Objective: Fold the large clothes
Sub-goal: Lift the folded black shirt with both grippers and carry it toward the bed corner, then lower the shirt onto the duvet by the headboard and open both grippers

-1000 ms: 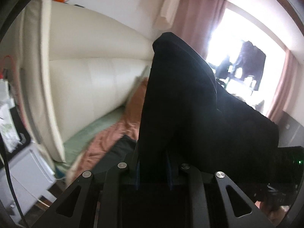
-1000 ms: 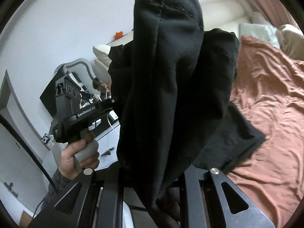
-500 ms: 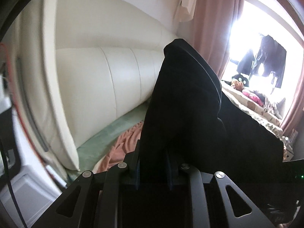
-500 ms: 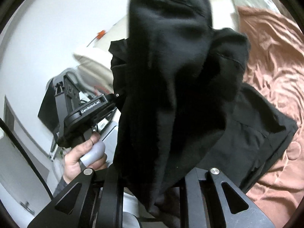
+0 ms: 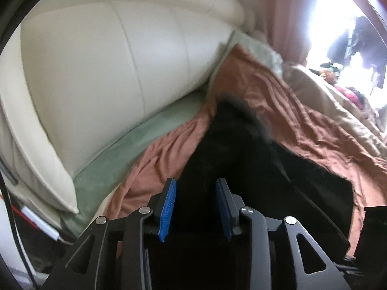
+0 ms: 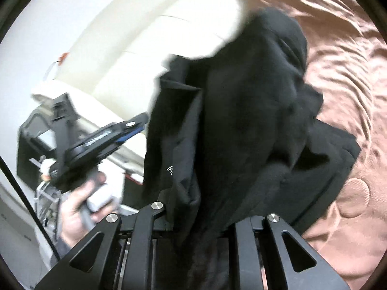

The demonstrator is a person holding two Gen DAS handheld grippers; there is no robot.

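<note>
A large black garment [image 5: 237, 154] lies over the rust-brown bedspread [image 5: 302, 125], blurred at its far end. My left gripper [image 5: 196, 205] has its blue pads [image 5: 167, 205] spread apart, with the black cloth running loosely between them. In the right wrist view the left gripper [image 6: 135, 125] is held in a hand, apart from the cloth edge. The garment [image 6: 241, 120] hangs bunched in front of my right gripper [image 6: 200, 220], which is shut on it; its fingertips are hidden by the cloth.
A cream padded headboard [image 5: 108, 67] and a green sheet [image 5: 135, 140] lie to the left. A beige duvet [image 5: 343, 111] is at the far right by a bright window. A black stand [image 6: 36, 133] is beside the bed.
My left gripper has opened and let go of the garment, which has dropped from upright onto the bedspread. The right gripper has lowered the cloth toward the bed.
</note>
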